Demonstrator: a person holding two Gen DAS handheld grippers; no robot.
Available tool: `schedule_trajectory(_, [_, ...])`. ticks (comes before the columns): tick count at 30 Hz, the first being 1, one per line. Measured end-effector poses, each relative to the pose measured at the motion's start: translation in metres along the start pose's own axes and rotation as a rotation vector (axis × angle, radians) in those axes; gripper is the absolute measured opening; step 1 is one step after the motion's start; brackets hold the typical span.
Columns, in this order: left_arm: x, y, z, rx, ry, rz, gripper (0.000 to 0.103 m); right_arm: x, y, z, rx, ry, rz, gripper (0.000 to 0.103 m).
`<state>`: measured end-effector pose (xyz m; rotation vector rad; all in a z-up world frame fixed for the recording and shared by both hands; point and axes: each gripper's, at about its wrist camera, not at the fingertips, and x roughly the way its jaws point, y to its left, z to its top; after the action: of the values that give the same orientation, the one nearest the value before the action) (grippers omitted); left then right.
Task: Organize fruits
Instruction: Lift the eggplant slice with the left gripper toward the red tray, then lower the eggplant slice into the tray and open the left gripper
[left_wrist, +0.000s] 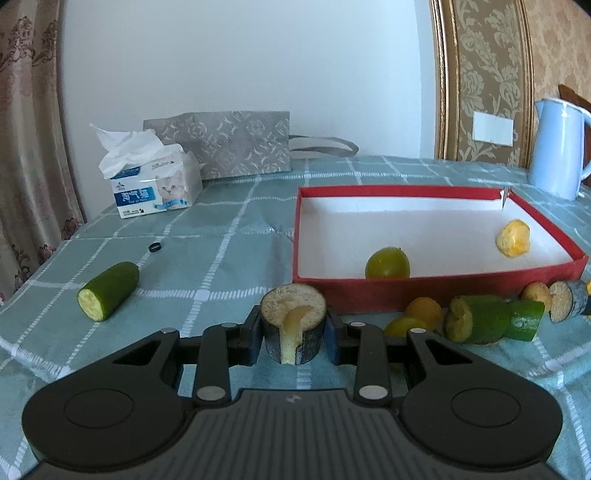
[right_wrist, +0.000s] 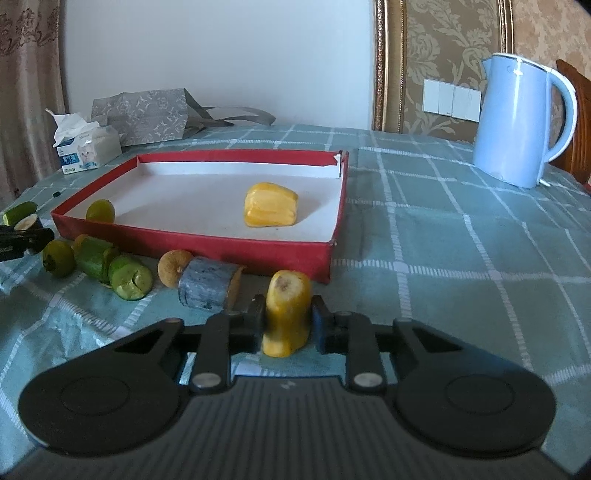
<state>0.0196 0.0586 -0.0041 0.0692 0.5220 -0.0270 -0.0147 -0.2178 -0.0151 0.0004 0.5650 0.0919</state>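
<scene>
In the left wrist view my left gripper is shut on a dark-skinned chunk with pale flesh, held upright just in front of the red box. A round green fruit and a yellow piece lie inside the box. In the right wrist view my right gripper is shut on a yellow fruit piece near the red box's front right corner. Cucumber chunks, a brown round fruit and another dark chunk lie along the box front.
A lone cucumber piece and a small black ring lie left of the box. A tissue pack and a grey bag stand at the back. A blue kettle stands at the back right.
</scene>
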Motion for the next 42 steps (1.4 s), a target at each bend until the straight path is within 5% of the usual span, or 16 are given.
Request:
schedule_trajectory(16, [-0.003,-0.035,0.053,0.037,-0.073,-0.084,0.032,-0.001,0.001,-0.001,-0.011,0.003,-0.005,0.024])
schedule_trajectory(34, [0.105,-0.087,0.078,0.096,0.135,-0.058,0.032,0.000,0.004,-0.002,-0.031,0.006,-0.018,0.025])
schedule_trajectory(42, [0.110,-0.090,0.075,0.113,0.138,-0.020,0.033,0.000,0.005,-0.002,-0.036,0.006,-0.019,0.026])
